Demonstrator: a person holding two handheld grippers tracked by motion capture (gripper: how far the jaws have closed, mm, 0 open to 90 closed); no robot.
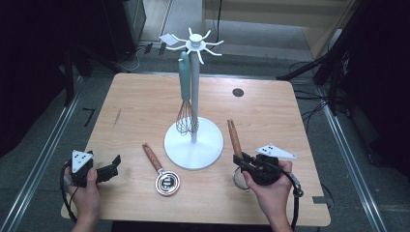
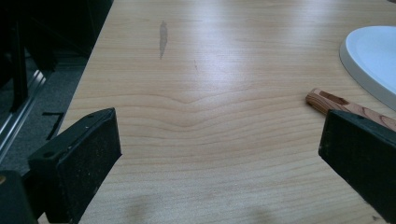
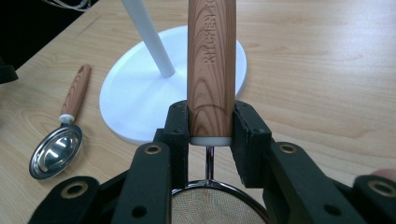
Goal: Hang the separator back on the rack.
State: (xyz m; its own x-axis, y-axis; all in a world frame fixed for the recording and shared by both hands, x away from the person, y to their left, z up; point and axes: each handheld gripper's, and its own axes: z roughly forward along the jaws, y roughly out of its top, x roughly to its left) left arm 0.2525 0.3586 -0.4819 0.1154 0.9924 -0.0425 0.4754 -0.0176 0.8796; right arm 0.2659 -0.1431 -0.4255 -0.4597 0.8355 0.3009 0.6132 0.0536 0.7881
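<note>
A: Where is the strainer [image 3: 211,70]?
B: It lies on the desk [image 1: 270,111] just right of the white rack's base [image 1: 193,143]; the right hand-held gripper [image 3: 210,133] clamps the lower end of its wooden handle.
A: And the left hand-held gripper [image 1: 114,163]?
B: Its jaws stand wide apart over bare desk, near the measuring spoon [image 1: 162,171]. A whisk [image 1: 185,96] hangs on the rack.

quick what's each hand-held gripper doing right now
Left hand-held gripper: open, holding nothing, jaws wide apart over the table.
Right hand-held gripper: closed on the strainer's wooden handle.
</note>
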